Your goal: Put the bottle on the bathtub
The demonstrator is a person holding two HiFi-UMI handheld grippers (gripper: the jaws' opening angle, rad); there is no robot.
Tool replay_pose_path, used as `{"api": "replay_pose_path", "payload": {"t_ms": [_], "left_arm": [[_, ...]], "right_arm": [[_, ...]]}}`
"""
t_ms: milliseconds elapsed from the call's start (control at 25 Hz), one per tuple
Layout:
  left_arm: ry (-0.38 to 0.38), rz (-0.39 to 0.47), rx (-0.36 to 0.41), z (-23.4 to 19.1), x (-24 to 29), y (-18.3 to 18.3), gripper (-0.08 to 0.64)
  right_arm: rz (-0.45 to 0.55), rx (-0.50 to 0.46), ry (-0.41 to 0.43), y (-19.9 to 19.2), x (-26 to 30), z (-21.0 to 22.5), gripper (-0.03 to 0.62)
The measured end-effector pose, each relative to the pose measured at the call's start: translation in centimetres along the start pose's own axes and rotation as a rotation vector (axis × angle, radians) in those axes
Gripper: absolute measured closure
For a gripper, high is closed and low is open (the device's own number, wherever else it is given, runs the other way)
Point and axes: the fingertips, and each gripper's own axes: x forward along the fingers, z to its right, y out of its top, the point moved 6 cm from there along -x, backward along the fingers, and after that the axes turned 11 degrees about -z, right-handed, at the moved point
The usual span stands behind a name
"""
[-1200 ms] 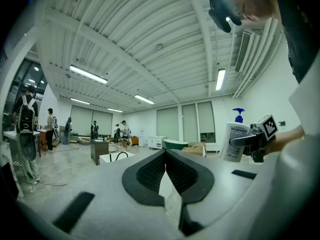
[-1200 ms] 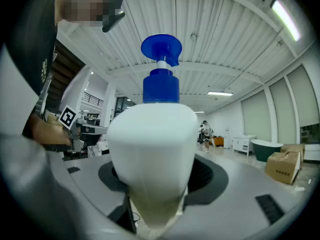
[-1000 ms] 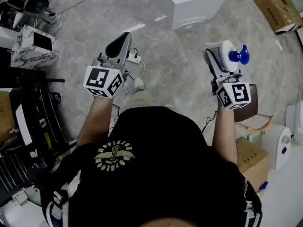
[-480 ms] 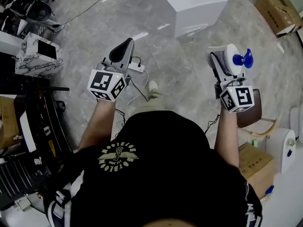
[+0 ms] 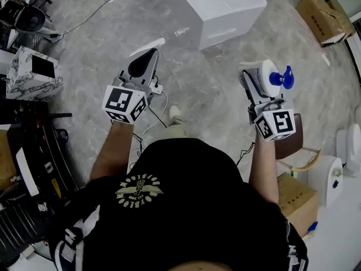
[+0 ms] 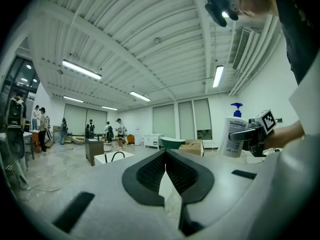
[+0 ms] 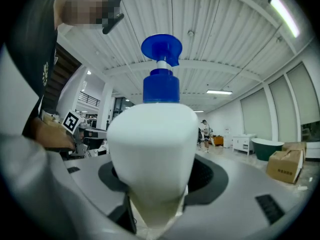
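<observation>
A white bottle [image 5: 268, 72] with a blue pump head sits upright between the jaws of my right gripper [image 5: 260, 82], which is shut on it and held above the grey floor. In the right gripper view the bottle [image 7: 154, 144] fills the middle, pinched low down by the right gripper [image 7: 157, 206]. My left gripper [image 5: 148, 55] is shut with nothing in it, its jaws meeting in the left gripper view [image 6: 165, 156]. That view also shows the bottle [image 6: 233, 136] off to the right. A dark green bathtub [image 6: 172, 143] stands far across the hall.
A white block-shaped unit [image 5: 223, 7] stands on the floor ahead. A cardboard box [image 5: 318, 10] lies at the upper right and a marbled box [image 5: 25, 75] at the left. A cable [image 5: 155, 109] runs by my foot. A brown seat [image 5: 293, 140] is at my right. Several people [image 6: 90, 130] stand far off.
The floor and white unit have shifted in the head view as the person steps forward. Both grippers keep their pose, and the bottle stays held.
</observation>
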Motion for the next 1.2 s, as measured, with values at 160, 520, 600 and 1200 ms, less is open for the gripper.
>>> {"api": "replay_pose_path", "payload": {"t_ms": [160, 520, 600, 1200], "left_arm": [[0.012, -0.018, -0.017, -3.8, 1.9, -0.2, 0.549], [0.037, -0.006, -0.048, -12.0, 5.2, 0.6, 0.549], [0.030, -0.011, -0.049, -13.6, 5.8, 0.5, 0.549], [-0.014, -0.047, -0.047, -18.3, 13.4, 1.2, 0.549]], "right_arm": [[-0.018, 0.012, 0.014, 0.2, 4.0, 0.1, 0.327], [-0.038, -0.007, 0.014, 3.0, 12.0, 1.5, 0.327], [-0.039, 0.000, 0.000, 3.7, 13.5, 1.9, 0.327], [-0.051, 0.075, -0.057, 3.7, 18.8, 7.0, 0.327]]}}
